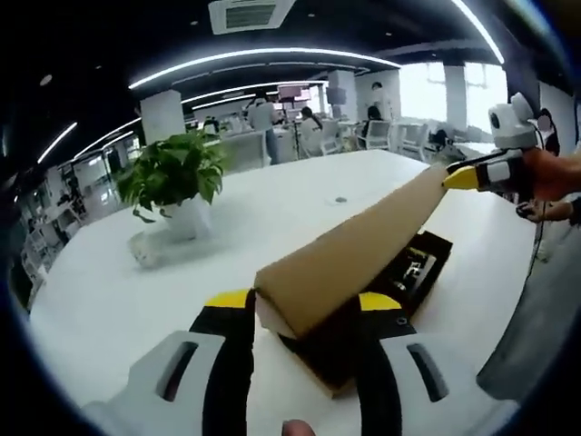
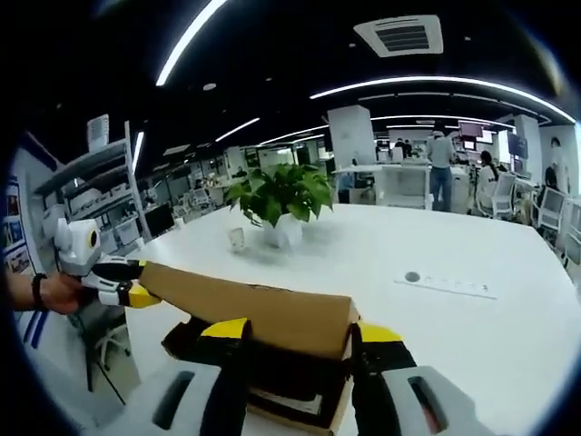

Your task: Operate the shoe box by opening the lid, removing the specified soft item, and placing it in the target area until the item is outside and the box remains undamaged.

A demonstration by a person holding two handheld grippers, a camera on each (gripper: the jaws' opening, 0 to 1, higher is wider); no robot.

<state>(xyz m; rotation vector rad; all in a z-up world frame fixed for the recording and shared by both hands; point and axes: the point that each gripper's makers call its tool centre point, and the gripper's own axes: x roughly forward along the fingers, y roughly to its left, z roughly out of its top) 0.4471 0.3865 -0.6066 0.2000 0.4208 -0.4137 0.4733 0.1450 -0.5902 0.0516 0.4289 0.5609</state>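
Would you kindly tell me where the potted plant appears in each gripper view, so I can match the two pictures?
Left gripper view: the potted plant stands upper left on the white table, left of the raised cardboard lid.
Right gripper view: the potted plant stands near the centre, behind the cardboard lid.
Shared landmark: the cardboard lid, gripped at both ends.

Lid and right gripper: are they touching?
Touching. In the left gripper view, the right gripper pinches the far corner of the raised cardboard lid.
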